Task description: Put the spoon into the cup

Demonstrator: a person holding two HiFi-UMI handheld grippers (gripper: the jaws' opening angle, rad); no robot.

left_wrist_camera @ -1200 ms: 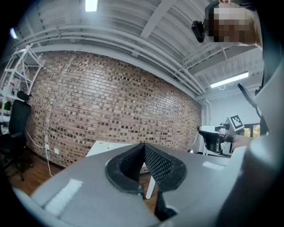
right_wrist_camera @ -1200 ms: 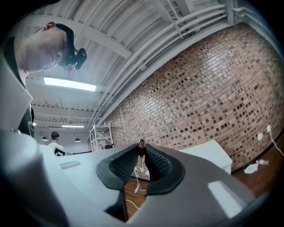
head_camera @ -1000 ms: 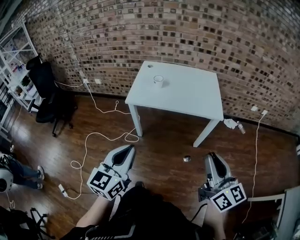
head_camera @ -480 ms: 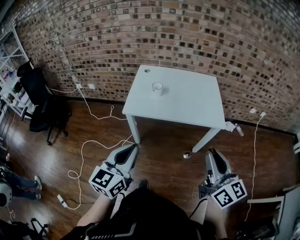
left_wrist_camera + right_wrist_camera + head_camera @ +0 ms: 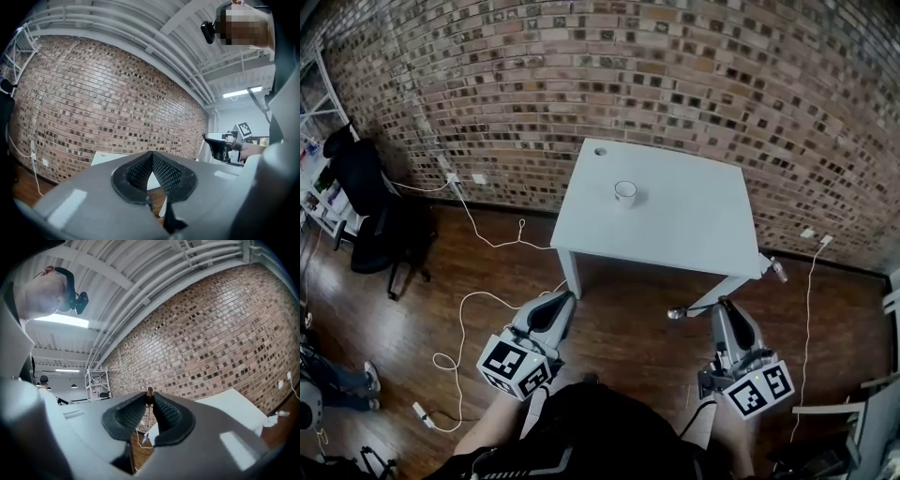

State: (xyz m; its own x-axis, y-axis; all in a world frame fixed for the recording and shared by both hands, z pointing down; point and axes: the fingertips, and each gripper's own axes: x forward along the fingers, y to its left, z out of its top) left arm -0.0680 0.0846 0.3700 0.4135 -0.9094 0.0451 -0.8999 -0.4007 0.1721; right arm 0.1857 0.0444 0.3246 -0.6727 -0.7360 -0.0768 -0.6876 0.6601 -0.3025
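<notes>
Right now the right gripper (image 5: 149,397) has its jaws drawn nearly together, pinching the spoon (image 5: 149,391) between the ribbed black pads. In the right gripper view the spoon shows as a small brownish end at the tips, with a thin metal line running down the gap below it. From the head view the right gripper (image 5: 724,305) points away from the person, and the spoon (image 5: 680,313) sticks out sideways to its left, the bowl end hanging over the wooden floor (image 5: 619,328) just beside the table's near edge.

The left gripper (image 5: 151,157) has its pads pressed together at the tips with nothing between them; only a narrow triangular gap opens lower down. In the head view it (image 5: 558,300) also points forward, well apart from the right one, and sits near the front left leg of the table.

The cup (image 5: 625,191), small and white, stands upright on the white table (image 5: 684,225), toward its far left part and well apart from both grippers. The table stands against a curved-looking brick wall (image 5: 675,75).

Further out, a white cable (image 5: 478,300) loops across the floor to the left of the left gripper, and a black office chair (image 5: 366,187) stands by the wall at the left. A white shelving rack (image 5: 96,380) shows far off in the right gripper view.
</notes>
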